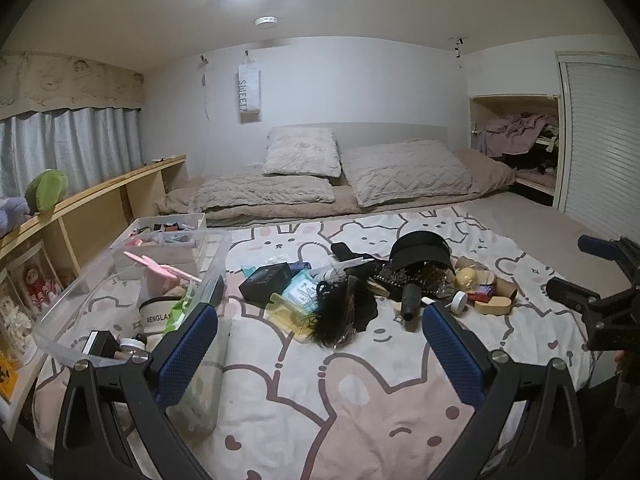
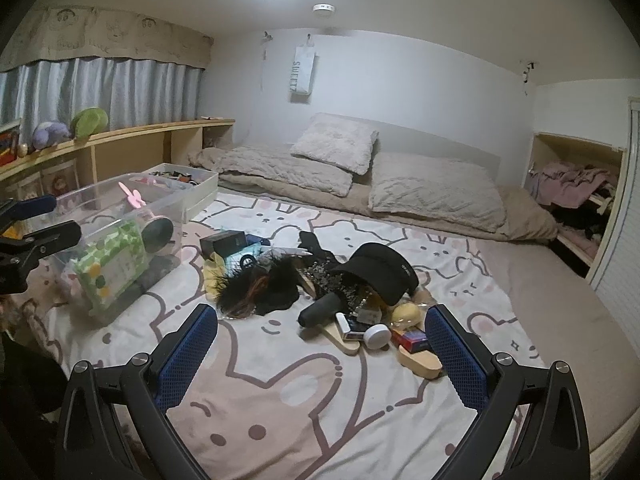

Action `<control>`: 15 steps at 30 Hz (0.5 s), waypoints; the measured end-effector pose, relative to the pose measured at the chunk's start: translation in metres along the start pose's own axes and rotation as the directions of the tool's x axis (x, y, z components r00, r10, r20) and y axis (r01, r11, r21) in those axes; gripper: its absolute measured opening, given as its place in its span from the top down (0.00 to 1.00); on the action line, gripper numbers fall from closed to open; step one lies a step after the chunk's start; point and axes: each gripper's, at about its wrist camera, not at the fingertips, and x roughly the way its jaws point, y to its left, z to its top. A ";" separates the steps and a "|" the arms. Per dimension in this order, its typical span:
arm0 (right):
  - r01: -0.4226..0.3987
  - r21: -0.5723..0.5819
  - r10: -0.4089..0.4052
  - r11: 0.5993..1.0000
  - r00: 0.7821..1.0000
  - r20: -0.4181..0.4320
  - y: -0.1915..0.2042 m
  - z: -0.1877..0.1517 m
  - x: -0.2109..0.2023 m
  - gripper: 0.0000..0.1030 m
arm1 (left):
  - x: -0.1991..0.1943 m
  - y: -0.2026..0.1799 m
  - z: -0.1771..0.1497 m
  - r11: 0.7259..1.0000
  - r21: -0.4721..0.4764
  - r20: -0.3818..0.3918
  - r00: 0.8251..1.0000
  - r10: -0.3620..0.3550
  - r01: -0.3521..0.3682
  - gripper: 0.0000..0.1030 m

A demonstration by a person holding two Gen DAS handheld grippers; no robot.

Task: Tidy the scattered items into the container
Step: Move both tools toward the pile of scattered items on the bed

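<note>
A clear plastic bin [image 1: 76, 280] [image 2: 120, 184] stands on the bed at left, holding a pink fan, a green tissue pack [image 2: 110, 268] and other items. A scattered pile lies mid-bed: black cap [image 1: 424, 250] [image 2: 380, 270], black feathery piece [image 1: 336, 320] [image 2: 252, 284], black box [image 1: 266, 282], black cylinder [image 2: 320, 308], white round jar [image 2: 377, 336], yellow ball [image 2: 406, 314], wooden pieces [image 2: 420, 362]. My left gripper [image 1: 320, 354] is open and empty, just short of the pile. My right gripper [image 2: 320, 356] is open and empty, near the pile's right side.
A white organiser tray [image 1: 168, 226] sits behind the bin. A wooden shelf [image 1: 100, 196] with plush toys runs along the left. Pillows [image 1: 404, 170] and a folded quilt lie at the bed's head. An open closet nook [image 2: 576, 184] is at right. The bunny-print sheet [image 1: 304, 400] covers the bed.
</note>
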 end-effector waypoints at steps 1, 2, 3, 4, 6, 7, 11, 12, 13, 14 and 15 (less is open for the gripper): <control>-0.003 0.001 0.003 1.000 1.000 -0.001 -0.001 0.002 0.000 0.00 | 0.001 0.000 0.003 1.000 -0.003 -0.007 1.000 -0.015 0.015 0.00; -0.004 0.003 0.004 1.000 1.000 -0.001 -0.003 0.004 0.000 0.00 | 0.003 0.000 0.006 0.999 -0.004 -0.013 0.999 -0.032 0.032 0.00; -0.005 0.005 0.005 1.000 1.000 0.000 -0.006 0.007 0.000 0.00 | 0.004 0.000 0.010 0.999 -0.005 -0.018 0.999 -0.047 0.046 0.00; -0.004 0.006 0.004 1.000 1.000 0.002 -0.008 0.010 0.000 0.00 | 0.006 0.000 0.014 0.998 -0.006 -0.018 0.998 -0.056 0.056 0.00; 0.002 0.006 -0.002 1.000 1.000 0.006 -0.014 0.016 0.001 0.00 | 0.008 0.000 0.022 0.998 -0.003 -0.012 0.998 -0.065 0.065 0.00; 0.005 0.005 -0.005 1.000 1.000 0.007 -0.016 0.018 0.001 0.00 | 0.010 -0.001 0.026 0.998 -0.001 -0.008 0.998 -0.065 0.065 0.00; 0.014 -0.002 -0.014 1.000 1.000 0.015 -0.026 0.029 0.005 0.00 | 0.016 -0.001 0.041 0.998 -0.002 0.012 0.998 -0.063 0.063 0.00; 0.015 -0.003 -0.015 1.000 1.000 0.016 -0.027 0.031 0.006 0.00 | 0.019 -0.001 0.044 0.998 -0.003 0.015 0.998 -0.066 0.066 0.00; 0.015 -0.003 -0.015 1.000 1.000 0.017 -0.029 0.033 0.007 0.00 | 0.021 -0.001 0.047 0.998 -0.002 0.017 0.997 -0.070 0.070 0.00; 0.014 -0.003 -0.014 1.000 1.000 0.019 -0.031 0.037 0.009 0.00 | 0.024 -0.002 0.049 0.997 0.000 0.019 0.997 -0.073 0.073 0.00; 0.009 -0.002 -0.009 1.000 1.000 0.018 -0.033 0.039 0.011 0.00 | 0.027 -0.004 0.052 0.997 0.005 0.022 0.997 -0.073 0.073 0.00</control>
